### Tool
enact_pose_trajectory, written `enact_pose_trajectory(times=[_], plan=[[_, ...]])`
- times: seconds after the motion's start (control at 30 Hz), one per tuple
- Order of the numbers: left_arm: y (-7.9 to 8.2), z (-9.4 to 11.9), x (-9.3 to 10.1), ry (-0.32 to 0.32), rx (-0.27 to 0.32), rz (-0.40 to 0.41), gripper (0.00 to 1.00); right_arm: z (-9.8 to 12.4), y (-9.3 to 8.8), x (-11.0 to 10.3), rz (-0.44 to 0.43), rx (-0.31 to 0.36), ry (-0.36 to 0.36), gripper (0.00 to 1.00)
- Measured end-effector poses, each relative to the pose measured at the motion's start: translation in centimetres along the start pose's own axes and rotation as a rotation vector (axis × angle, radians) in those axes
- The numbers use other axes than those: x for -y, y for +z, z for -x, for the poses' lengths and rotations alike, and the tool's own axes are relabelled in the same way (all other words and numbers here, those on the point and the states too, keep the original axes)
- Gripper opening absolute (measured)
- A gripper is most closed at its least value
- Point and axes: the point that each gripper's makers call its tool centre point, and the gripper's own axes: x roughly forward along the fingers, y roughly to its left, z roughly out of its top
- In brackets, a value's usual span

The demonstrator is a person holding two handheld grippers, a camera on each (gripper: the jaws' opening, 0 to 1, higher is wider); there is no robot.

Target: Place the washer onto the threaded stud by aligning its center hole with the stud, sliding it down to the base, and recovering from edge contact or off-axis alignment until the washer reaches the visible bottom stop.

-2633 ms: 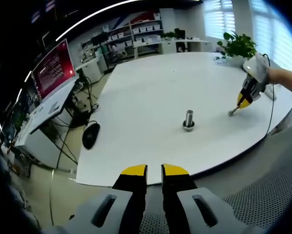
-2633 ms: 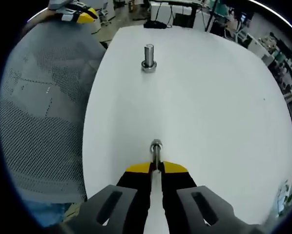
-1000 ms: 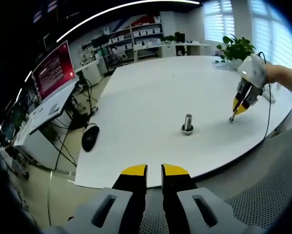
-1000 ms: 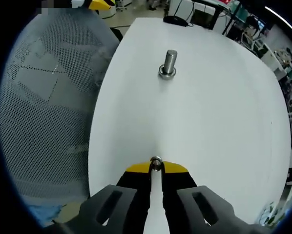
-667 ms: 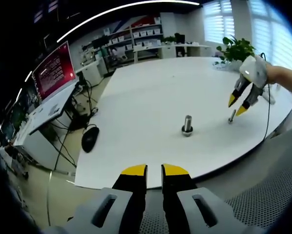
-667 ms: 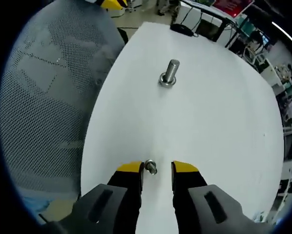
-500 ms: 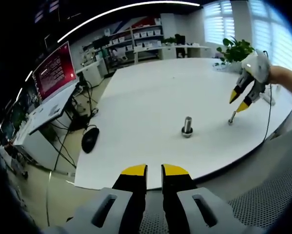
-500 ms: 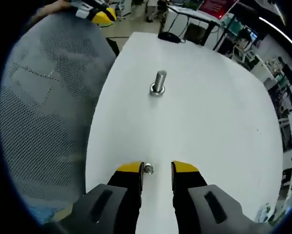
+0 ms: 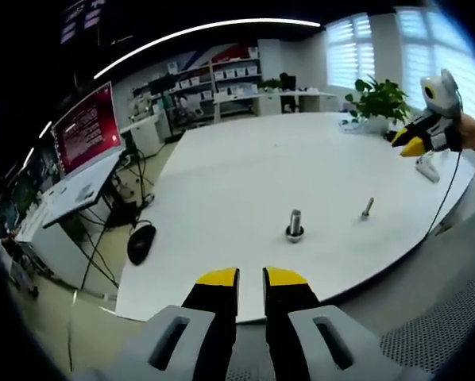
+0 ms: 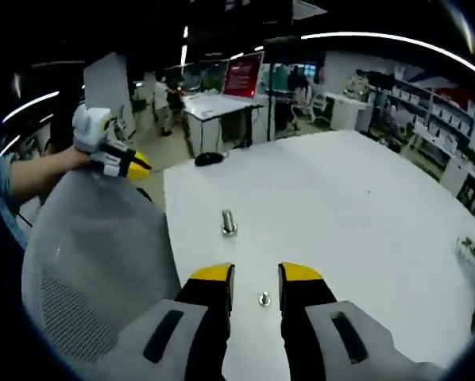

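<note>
Right gripper (image 10: 256,279): jaws apart, empty, above table (image 10: 341,198). Small bolt (image 10: 264,299) upright between them; stud (image 10: 229,223) beyond. Left gripper (image 9: 250,278): closed, empty.

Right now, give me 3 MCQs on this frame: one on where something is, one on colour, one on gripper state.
1. Where is the computer mouse?
A. Near the white table's edge on the monitor side
B. Beside the potted plant
C. Between the two studs

2. What colour are the gripper fingertips?
A. Red
B. Yellow
C. Blue

3. What state is the right gripper in?
A. Shut on the small stud
B. Shut on nothing
C. Open, holding nothing

Answers: 1 A, the left gripper view shows it dark on the table edge nearest the red monitor. 2 B, both grippers end in yellow tips. 3 C, the small stud stands free on the table between spread jaws.
</note>
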Motion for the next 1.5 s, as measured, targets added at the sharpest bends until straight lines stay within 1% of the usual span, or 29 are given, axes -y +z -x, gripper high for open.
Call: enact_pose_trajectory(times=[0.07,0.1,0.17,0.2,0.23,0.3,0.37,0.4,0.43,0.47,0.5,0.6,0.63,0.67,0.7,0.73,0.8,0.9,0.97,1.0,1.03,1.1,1.17,1.2,1.27,1.33,1.4,1.43,1.5], plan=[[0.4,0.1,0.2,-0.01,0.021,-0.003,0.09,1.4,-0.2,-0.7,-0.074,0.033,-0.007,0.23],[0.5,0.3,0.2,-0.012,0.03,0.005,0.09,2.0,-0.2,-1.1,-0.084,0.046,-0.003,0.23],[0.9,0.5,0.4,-0.021,0.057,0.011,0.09,3.3,0.1,-1.5,-0.131,0.122,-0.037,0.22],[1.2,0.5,0.5,-0.027,0.072,0.005,0.09,3.9,-0.2,-2.2,-0.152,0.125,-0.034,0.22],[1.6,0.6,1.0,-0.055,0.1,-0.005,0.09,4.2,-0.5,-2.7,-0.181,0.128,-0.038,0.22],[1.4,0.8,1.7,-0.084,0.092,-0.025,0.09,4.8,-1.4,-3.7,-0.196,0.123,-0.061,0.23],[1.4,0.9,1.7,-0.085,0.087,-0.04,0.11,5.2,-2.4,-4.5,-0.203,0.105,-0.095,0.23],[1.6,1.0,1.6,-0.081,0.099,-0.039,0.11,5.4,-2.8,-4.7,-0.205,0.099,-0.11,0.23],[2.8,1.3,1.4,-0.077,0.175,0.0,0.11,5.7,-3.3,-4.9,-0.222,0.099,-0.144,0.23],[3.4,1.5,1.3,-0.079,0.21,0.025,0.11,5.9,-3.8,-5.1,-0.243,0.095,-0.166,0.23],[3.5,1.7,1.3,-0.087,0.221,0.028,0.12,6.1,-4.5,-5.3,-0.274,0.089,-0.193,0.23],[3.4,1.9,1.6,-0.098,0.223,-0.006,0.12,6.5,-5.6,-6.2,-0.287,0.079,-0.251,0.23],[3.9,2.1,1.7,-0.11,0.256,-0.024,0.12,6.4,-5.8,-6.8,-0.294,0.08,-0.259,0.23],[4.3,2.4,2.4,-0.152,0.293,-0.032,0.13,6.3,-5.9,-7.2,-0.302,0.084,-0.265,0.23],[4.1,2.6,2.9,-0.187,0.291,-0.027,0.15,6.0,-6.0,-7.7,-0.314,0.084,-0.28,0.23],[3.8,2.7,3.2,-0.218,0.28,-0.039,0.17,5.9,-6.4,-7.4,-0.316,0.081,-0.29,0.23],[3.2,2.7,3.5,-0.244,0.261,-0.101,0.19,5.4,-6.5,-7.9,-0.314,0.085,-0.319,0.23],[3.3,2.8,4.0,-0.282,0.268,-0.095,0.19,4.4,-6.5,-8.7,-0.301,0.086,-0.365,0.23],[3.4,2.8,3.6,-0.301,0.264,-0.043,0.17,4.3,-6.5,-8.2,-0.233,0.076,-0.425,0.23],[3.5,2.8,3.6,-0.31,0.269,-0.038,0.16,4.0,-6.5,-8.3,-0.225,0.074,-0.434,0.23],[3.7,2.8,3.4,-0.333,0.284,-0.003,0.15,3.9,-6.5,-8.2,-0.234,0.08,-0.447,0.22],[3.3,2.3,2.3,-0.327,0.259,0.045,0.15,4.3,-7.3,-7.2,-0.195,0.027,-0.507,0.22],[3.4,2.1,2.1,-0.335,0.261,0.094,0.14,4.1,-7.3,-7.3,-0.233,0.047,-0.491,0.22],[3.6,2.1,2.2,-0.343,0.269,0.115,0.14,4.3,-7.4,-7.0,-0.237,0.051,-0.511,0.22],[3.6,2.2,2.7,-0.354,0.276,0.093,0.13,4.4,-7.8,-6.2,-0.228,0.05,-0.557,0.22],[2.8,2.2,2.7,-0.347,0.236,0.083,0.13,4.4,-7.9,-6.1,-0.243,0.045,-0.557,0.22],[2.6,2.0,2.7,-0.355,0.218,0.128,0.12,4.6,-7.7,-5.9,-0.261,0.081,-0.566,0.22],[2.6,1.9,2.7,-0.353,0.213,0.128,0.12,4.5,-7.6,-6.0,-0.278,0.098,-0.549,0.23],[2.3,1.9,2.5,-0.334,0.201,0.117,0.11,4.4,-7.6,-6.2,-0.279,0.095,-0.533,0.25]])
